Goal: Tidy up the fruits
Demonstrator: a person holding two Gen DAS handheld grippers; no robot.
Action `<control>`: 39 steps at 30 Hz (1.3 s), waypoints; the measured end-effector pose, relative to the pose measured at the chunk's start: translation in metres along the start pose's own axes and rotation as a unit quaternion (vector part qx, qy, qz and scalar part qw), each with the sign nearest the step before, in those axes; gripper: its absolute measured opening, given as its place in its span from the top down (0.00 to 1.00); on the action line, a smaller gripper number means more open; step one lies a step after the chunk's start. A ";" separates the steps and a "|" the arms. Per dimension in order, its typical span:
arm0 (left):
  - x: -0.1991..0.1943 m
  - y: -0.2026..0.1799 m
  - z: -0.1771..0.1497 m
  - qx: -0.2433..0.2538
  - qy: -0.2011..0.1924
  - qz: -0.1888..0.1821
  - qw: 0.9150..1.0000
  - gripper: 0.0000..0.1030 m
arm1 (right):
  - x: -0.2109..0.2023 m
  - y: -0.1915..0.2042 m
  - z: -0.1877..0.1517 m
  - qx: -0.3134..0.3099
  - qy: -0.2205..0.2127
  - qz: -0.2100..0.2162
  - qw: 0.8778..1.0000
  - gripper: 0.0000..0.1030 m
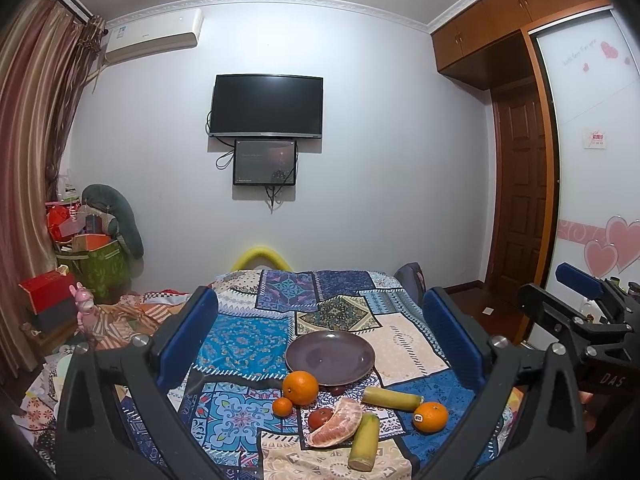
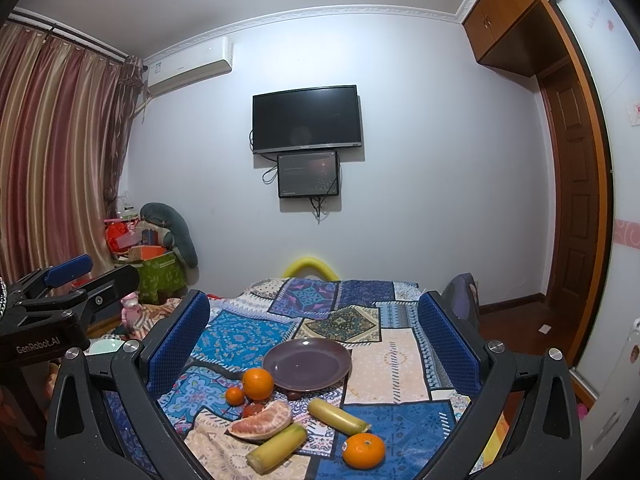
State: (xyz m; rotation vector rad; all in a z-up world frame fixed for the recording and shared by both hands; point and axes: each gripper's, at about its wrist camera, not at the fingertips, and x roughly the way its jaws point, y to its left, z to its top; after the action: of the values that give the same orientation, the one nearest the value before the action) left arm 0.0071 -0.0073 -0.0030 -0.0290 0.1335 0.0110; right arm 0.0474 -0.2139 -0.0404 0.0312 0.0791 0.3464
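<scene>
A purple plate (image 1: 332, 356) (image 2: 308, 364) lies on the patchwork cloth. In front of it lie a large orange (image 1: 301, 387) (image 2: 258, 383), a small tangerine (image 1: 283, 406) (image 2: 235, 395), a red fruit (image 1: 321, 418) (image 2: 253, 410), a peeled pomelo segment (image 1: 336, 426) (image 2: 262, 424), two yellow-green stalk pieces (image 1: 365, 442) (image 1: 392, 398) (image 2: 277, 447) (image 2: 338, 416) and an orange with a sticker (image 1: 431, 417) (image 2: 364, 450). My left gripper (image 1: 320, 344) is open above the fruits, holding nothing. My right gripper (image 2: 314, 344) is open too, empty.
The table covered by the patchwork cloth (image 1: 248, 344) stands before a white wall with a TV (image 1: 266, 106). A pink toy (image 1: 85, 310) and boxes (image 1: 48, 292) lie at the left. A wooden door (image 1: 520, 200) is at the right.
</scene>
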 end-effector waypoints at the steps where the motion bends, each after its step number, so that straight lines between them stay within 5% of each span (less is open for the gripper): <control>1: 0.001 0.000 0.000 -0.002 0.001 0.000 1.000 0.00 | 0.000 0.000 0.000 0.000 0.000 0.000 1.000 0.00; 14: 0.035 0.002 -0.007 -0.001 0.047 -0.016 0.999 0.00 | 0.020 -0.008 -0.015 -0.012 0.031 0.000 0.999 0.00; 19: 0.060 0.001 -0.019 -0.017 0.092 -0.050 0.994 0.00 | 0.041 -0.026 -0.034 -0.012 0.072 -0.010 0.997 0.00; 33: 0.143 0.000 -0.065 -0.007 0.185 -0.031 0.982 0.00 | 0.093 -0.082 -0.096 -0.003 0.209 -0.025 0.978 0.00; 39: 0.175 -0.009 -0.099 0.025 0.249 -0.045 0.967 0.00 | 0.114 -0.095 -0.122 0.005 0.263 -0.020 0.965 0.00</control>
State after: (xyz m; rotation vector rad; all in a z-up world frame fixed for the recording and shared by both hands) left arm 0.1673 -0.0173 -0.1243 0.0124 0.6361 -0.0916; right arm 0.1762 -0.2625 -0.1741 -0.0541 0.6072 0.3065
